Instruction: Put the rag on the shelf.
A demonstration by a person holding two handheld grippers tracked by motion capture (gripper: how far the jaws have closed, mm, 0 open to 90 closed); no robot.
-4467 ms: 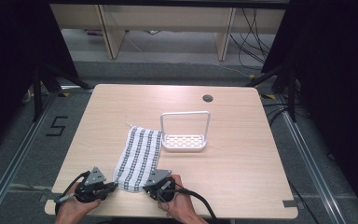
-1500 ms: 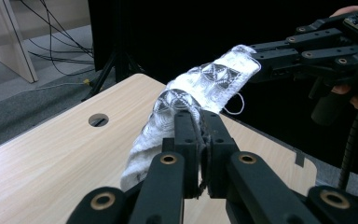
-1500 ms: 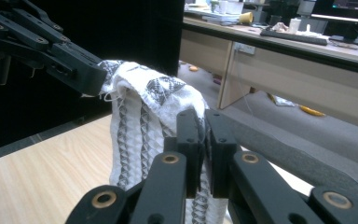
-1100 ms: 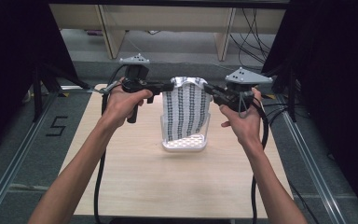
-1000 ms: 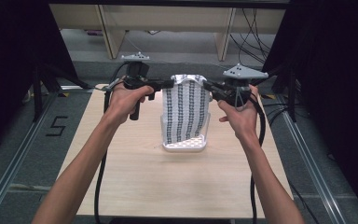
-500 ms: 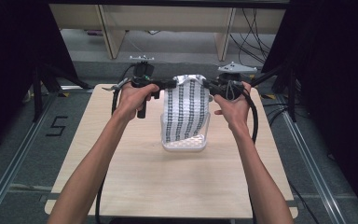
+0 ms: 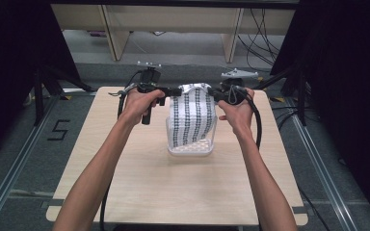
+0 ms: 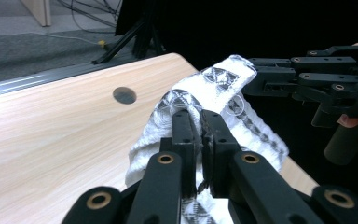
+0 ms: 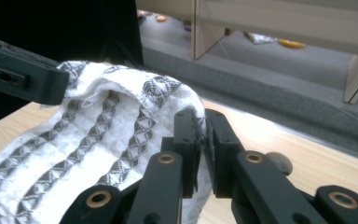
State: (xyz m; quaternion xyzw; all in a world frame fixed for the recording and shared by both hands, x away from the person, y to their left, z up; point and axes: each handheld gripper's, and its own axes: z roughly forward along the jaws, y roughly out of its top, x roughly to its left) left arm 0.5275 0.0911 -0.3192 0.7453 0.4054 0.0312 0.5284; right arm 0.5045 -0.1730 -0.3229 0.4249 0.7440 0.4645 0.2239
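A white towel with dark patterned stripes (image 7: 192, 115) hangs by its top edge over a white rack (image 7: 190, 150) on the table. My left gripper (image 7: 177, 91) is shut on the towel's top left corner, and the cloth (image 8: 223, 79) is pinched between its jaws (image 8: 200, 114). My right gripper (image 7: 211, 92) is shut on the top right corner (image 9: 107, 126). Its jaws (image 9: 200, 114) have just eased slightly, with the cloth still between them. The towel's lower end hides the rack's handle and rests in its base.
The light wooden table (image 7: 125, 144) has a round cable hole (image 8: 124, 94) near its far edge. Cables trail from both grippers along the person's forearms. Shelving legs and loose cables stand on the floor beyond the table.
The towel, flat on the near table at first, now hangs between both grippers. Over the last second both hands sank and drew closer together, lowering the towel onto the rack.
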